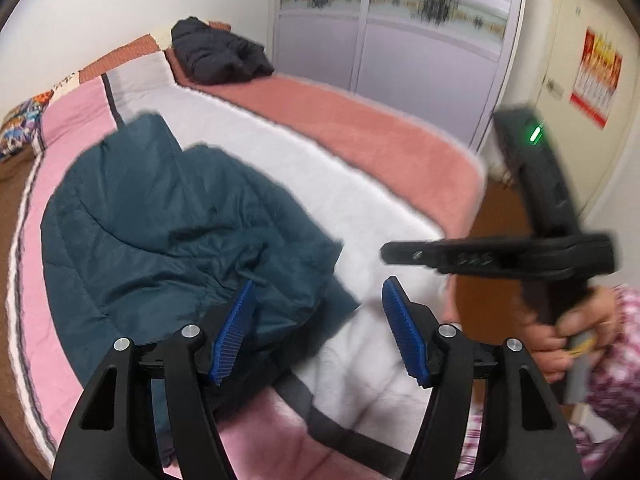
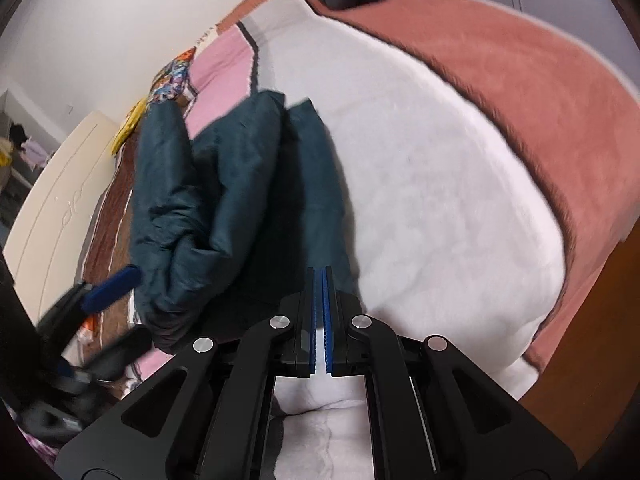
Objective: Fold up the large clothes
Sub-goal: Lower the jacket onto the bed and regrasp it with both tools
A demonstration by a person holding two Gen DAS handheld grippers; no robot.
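Jaws on the left gripper (image 1: 318, 330) stand spread wide with nothing pinched; the hem of the coat (image 1: 160, 220) lies just beyond and below the left pad, apart from both. Jaws on the right gripper (image 2: 322, 320) are pressed together and empty, its tips hanging over the coat's near edge. The coat, dark teal and padded, lies in a loose, bulky fold on the pink and white part of the bed (image 1: 320, 168), near the front edge.

Risks, as judged: the padding is springy, so with neither gripper on it the fold may slump open. The slick shell may slip from a shallow pinch. A deep bite could catch the fleece bed cover beneath along with the hem. The grippers sit close together and could collide in a hurried reach.

Both grippers point downward at a slant toward the bed. The right one is held in a hand (image 1: 560, 332) by its lower grip, raised above the cover
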